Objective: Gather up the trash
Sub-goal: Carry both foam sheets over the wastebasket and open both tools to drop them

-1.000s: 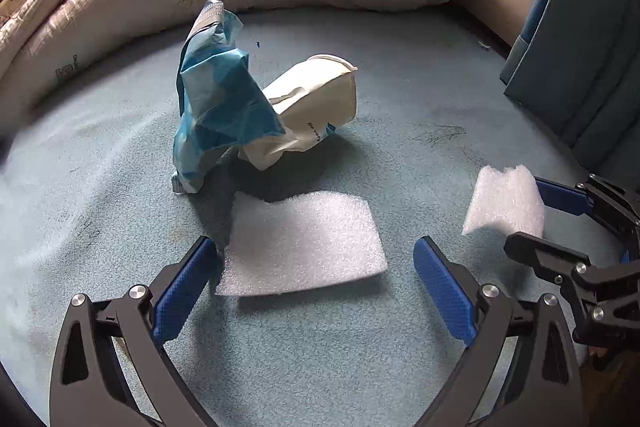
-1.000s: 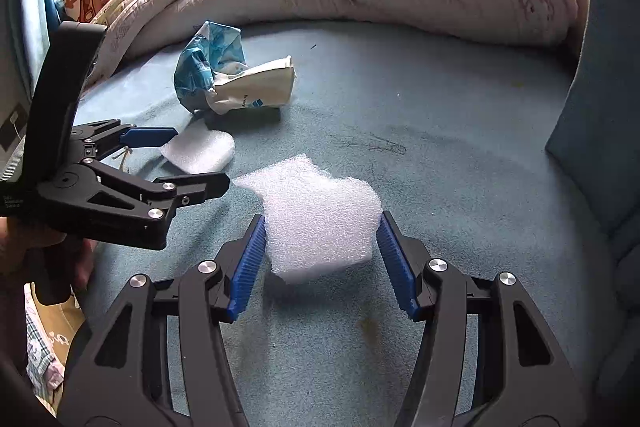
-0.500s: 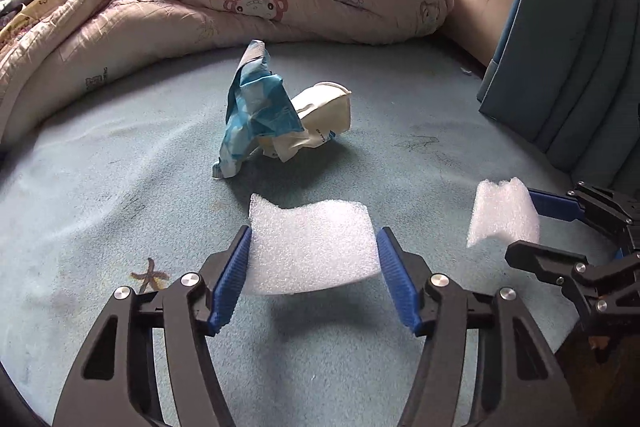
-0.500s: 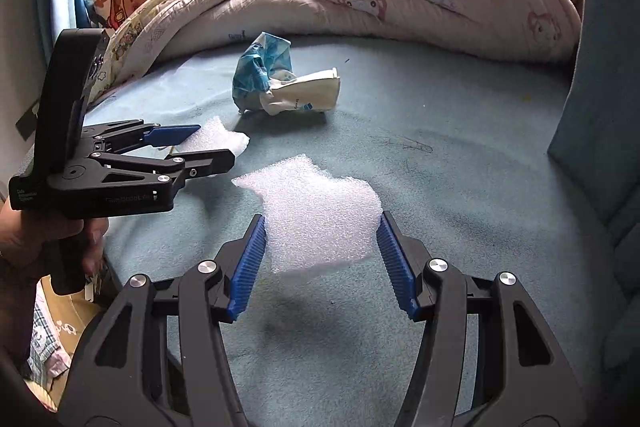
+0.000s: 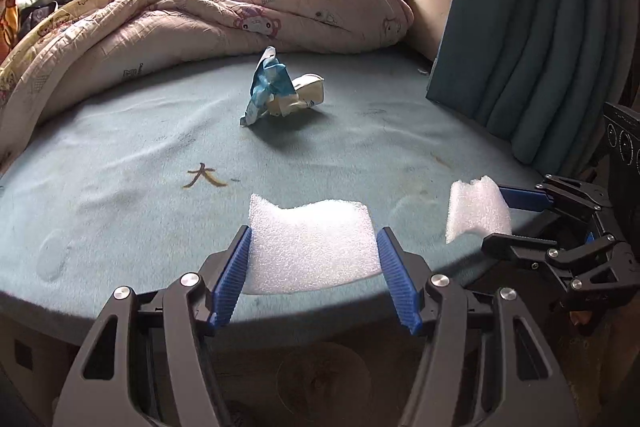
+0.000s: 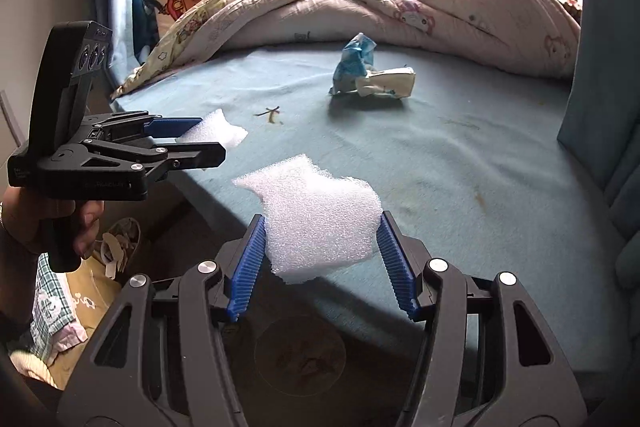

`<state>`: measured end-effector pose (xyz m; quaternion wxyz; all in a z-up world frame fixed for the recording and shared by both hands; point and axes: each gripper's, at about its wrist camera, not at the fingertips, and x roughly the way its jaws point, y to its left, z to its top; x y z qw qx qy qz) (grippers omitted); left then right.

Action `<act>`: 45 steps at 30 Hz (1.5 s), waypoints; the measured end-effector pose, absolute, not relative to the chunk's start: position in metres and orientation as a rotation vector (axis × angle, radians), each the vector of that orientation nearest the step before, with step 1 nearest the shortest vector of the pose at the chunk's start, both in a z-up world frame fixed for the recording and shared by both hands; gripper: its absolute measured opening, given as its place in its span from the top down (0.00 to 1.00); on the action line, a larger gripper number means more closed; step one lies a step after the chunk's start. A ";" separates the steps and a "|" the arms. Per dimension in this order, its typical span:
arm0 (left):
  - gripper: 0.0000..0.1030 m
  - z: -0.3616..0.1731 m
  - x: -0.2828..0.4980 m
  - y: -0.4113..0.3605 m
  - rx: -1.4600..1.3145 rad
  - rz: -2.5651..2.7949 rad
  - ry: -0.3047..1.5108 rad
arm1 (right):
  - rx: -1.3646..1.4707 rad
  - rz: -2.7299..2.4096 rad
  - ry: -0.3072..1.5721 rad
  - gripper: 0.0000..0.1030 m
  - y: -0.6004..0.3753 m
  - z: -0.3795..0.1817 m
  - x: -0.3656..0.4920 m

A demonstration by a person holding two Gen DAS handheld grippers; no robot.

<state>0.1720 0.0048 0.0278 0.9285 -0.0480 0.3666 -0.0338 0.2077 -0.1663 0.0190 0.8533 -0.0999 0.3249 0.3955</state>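
Observation:
My left gripper [image 5: 314, 259] is shut on a white foam sheet [image 5: 312, 247], held above the front edge of the bed. My right gripper [image 6: 320, 247] is shut on a second white foam piece [image 6: 320, 219], also lifted off the bed. In the left wrist view the right gripper [image 5: 500, 223] shows at the right with its foam piece [image 5: 476, 213]. In the right wrist view the left gripper [image 6: 192, 137] shows at the left with its foam sheet [image 6: 218, 133]. A crumpled blue and white wrapper [image 5: 280, 91] lies mid-bed; it also shows in the right wrist view [image 6: 370, 75].
The bed has a teal sheet [image 5: 120, 167] with a rumpled pink quilt [image 5: 200, 19] at the back. A dark teal curtain [image 5: 540, 27] hangs at the right. A small brown scrap [image 5: 204, 177] lies on the sheet. Slippers and cloth [image 6: 116, 247] lie on the floor beside the bed.
My left gripper closed on the foam sheet and lifted it. Both grippers pulled back from the wrapper to the bed's front edge, each carrying its foam.

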 end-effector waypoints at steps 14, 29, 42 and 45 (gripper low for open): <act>0.40 -0.080 0.057 -0.015 -0.143 -0.114 0.875 | -0.219 0.876 0.802 0.48 -0.181 -0.085 0.108; 0.37 -0.292 0.088 -0.052 -0.175 -0.139 1.100 | -0.147 0.757 1.007 0.48 -0.205 -0.261 0.130; 0.10 -0.349 0.119 -0.059 -0.071 -0.100 1.185 | -0.126 0.764 1.034 0.48 -0.195 -0.301 0.162; 0.07 -0.345 0.118 -0.054 -0.034 -0.050 1.175 | -0.124 0.763 1.047 0.48 -0.194 -0.305 0.165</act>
